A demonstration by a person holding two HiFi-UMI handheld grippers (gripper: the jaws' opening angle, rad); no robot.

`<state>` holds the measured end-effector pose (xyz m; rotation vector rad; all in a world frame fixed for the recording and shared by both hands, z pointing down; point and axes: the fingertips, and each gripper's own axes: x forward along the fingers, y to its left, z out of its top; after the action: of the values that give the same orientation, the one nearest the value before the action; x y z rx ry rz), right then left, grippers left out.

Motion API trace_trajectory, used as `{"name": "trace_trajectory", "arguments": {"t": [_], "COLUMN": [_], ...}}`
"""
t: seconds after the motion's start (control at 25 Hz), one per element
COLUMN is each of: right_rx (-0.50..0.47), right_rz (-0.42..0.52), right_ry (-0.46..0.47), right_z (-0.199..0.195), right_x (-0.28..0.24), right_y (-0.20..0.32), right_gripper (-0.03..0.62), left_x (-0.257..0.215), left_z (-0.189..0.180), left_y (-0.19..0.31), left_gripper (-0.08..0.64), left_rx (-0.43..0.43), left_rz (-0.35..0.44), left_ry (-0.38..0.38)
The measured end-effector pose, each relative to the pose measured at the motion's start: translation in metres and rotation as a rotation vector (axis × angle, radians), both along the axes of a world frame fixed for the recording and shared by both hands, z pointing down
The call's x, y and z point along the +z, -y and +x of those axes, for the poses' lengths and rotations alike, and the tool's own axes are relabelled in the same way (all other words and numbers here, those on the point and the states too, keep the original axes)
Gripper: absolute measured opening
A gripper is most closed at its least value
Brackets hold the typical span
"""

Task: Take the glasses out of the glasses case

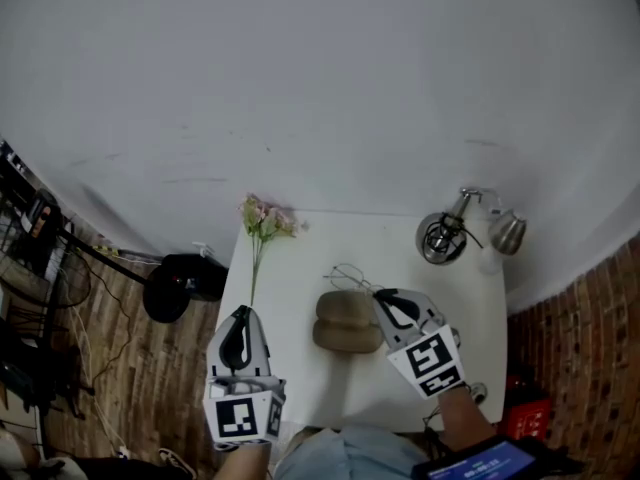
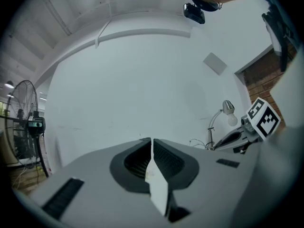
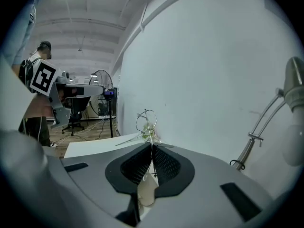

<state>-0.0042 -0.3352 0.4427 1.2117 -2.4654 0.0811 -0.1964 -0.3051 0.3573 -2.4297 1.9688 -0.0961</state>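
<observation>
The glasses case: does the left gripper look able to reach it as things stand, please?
Probably yes: only bare table shows between the glasses case and the left gripper, whose jaws are shut and empty; they would need opening first.

One each: glasses (image 1: pixel 350 275), case (image 1: pixel 347 322), lamp (image 1: pixel 441 238), flower sprig (image 1: pixel 262 226).

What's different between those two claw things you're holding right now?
The right gripper pinches the wire glasses; the left gripper pinches nothing. In the head view, the right one reaches over the table by the case, while the left one sits at the table's left edge, near the flower. Both have their jaws closed and carry a marker cube.
</observation>
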Motion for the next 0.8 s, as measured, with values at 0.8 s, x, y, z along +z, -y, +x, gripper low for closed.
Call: {"name": "trace_trajectory", "arguments": {"t": [0.8], "right_rx": [0.129], "right_rz": [0.317], "right_ry": [0.088], "right_z": [0.038], "right_x": [-0.143], "right_y": [0.003], "right_gripper": [0.029], "left_x": [-0.074], "left_z": [0.012], "left_y": [0.012], "left_gripper": [0.018], "left_rx": [0.036], "left_rz": [0.123], "left_ry": [-0.036]}}
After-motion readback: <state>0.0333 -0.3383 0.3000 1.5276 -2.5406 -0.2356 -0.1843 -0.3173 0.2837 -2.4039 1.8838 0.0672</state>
